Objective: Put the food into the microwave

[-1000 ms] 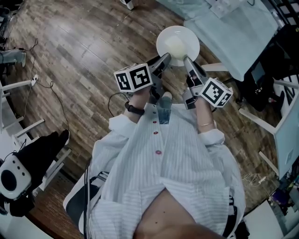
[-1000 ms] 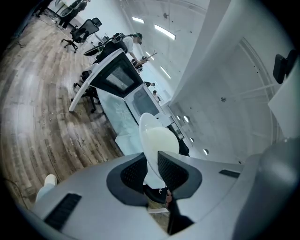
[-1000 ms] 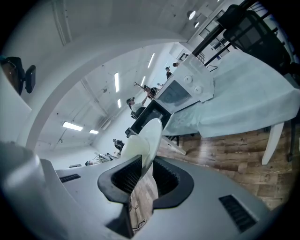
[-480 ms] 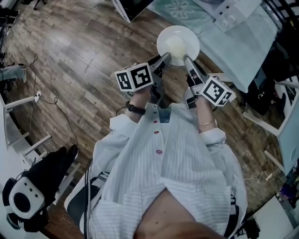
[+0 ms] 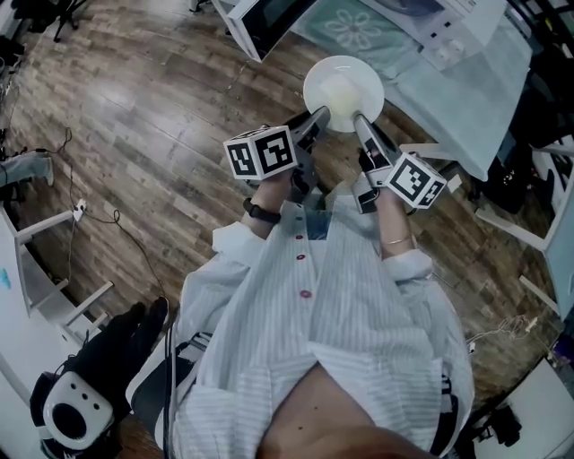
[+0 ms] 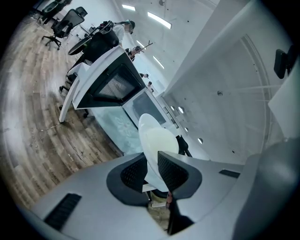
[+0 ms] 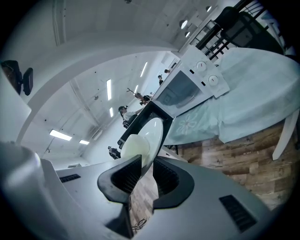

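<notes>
A white plate (image 5: 343,73) with a pale mound of food (image 5: 338,91) is carried level above the wood floor, held at its near rim from both sides. My left gripper (image 5: 317,116) is shut on the plate's left rim and my right gripper (image 5: 359,117) on its right rim. In the left gripper view the plate (image 6: 156,137) stands edge-on between the pads of the left gripper (image 6: 150,167). The right gripper (image 7: 146,171) clamps the plate (image 7: 153,131) beside the food (image 7: 134,147). Ahead, the microwave (image 7: 188,89) sits on a table, its door (image 5: 269,24) swung open.
The table carries a pale green cloth (image 5: 453,85) with a flower print. White chair legs (image 5: 513,226) stand at the right. White frames (image 5: 40,260), a cable (image 5: 99,193) and a black bag with a white device (image 5: 70,416) lie at the left.
Both grippers and the plate have moved toward the table. The open microwave door and more of the table have come into view at the top; the grips have not changed.
</notes>
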`<action>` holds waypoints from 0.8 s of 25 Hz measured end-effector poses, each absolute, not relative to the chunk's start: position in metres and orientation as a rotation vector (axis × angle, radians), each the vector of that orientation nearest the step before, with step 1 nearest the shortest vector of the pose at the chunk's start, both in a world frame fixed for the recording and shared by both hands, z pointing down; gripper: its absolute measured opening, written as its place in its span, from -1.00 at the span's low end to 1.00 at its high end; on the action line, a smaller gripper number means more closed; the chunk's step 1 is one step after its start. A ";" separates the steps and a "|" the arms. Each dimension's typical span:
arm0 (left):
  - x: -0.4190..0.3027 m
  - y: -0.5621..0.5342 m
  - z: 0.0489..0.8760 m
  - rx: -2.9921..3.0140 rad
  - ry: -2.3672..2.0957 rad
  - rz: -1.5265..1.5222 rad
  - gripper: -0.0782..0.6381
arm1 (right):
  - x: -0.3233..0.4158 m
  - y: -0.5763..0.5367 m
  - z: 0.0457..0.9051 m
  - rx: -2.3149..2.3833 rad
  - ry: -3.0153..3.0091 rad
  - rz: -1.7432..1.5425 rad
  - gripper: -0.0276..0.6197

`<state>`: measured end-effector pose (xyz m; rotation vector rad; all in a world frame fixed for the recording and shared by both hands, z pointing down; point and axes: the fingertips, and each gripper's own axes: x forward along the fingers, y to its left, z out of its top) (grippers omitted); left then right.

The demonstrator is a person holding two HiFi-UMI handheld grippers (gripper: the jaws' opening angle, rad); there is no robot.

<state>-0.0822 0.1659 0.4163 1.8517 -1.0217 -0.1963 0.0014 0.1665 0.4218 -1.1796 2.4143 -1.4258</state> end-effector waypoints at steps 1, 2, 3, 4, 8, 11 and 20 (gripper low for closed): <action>-0.083 0.165 0.418 1.850 -1.016 -0.191 -0.57 | 0.001 0.166 0.423 -1.186 2.408 -1.432 -0.64; -0.082 0.165 0.420 1.847 -1.010 -0.188 -0.57 | 0.001 0.166 0.425 -1.192 2.403 -1.439 -0.64; -0.081 0.165 0.422 1.845 -1.005 -0.185 -0.57 | 0.003 0.166 0.427 -1.199 2.400 -1.444 -0.64; -0.079 0.164 0.424 1.844 -1.001 -0.182 -0.57 | 0.004 0.165 0.429 -1.205 2.397 -1.447 -0.64; -0.085 0.156 0.430 1.837 -0.987 -0.173 -0.57 | -0.002 0.159 0.436 -1.225 2.379 -1.470 -0.64; -0.088 0.144 0.435 1.827 -0.981 -0.163 -0.57 | -0.004 0.147 0.441 -1.230 2.361 -1.496 -0.64; -0.094 0.088 0.434 1.828 -0.987 -0.150 -0.57 | -0.011 0.090 0.441 -1.227 2.354 -1.495 -0.64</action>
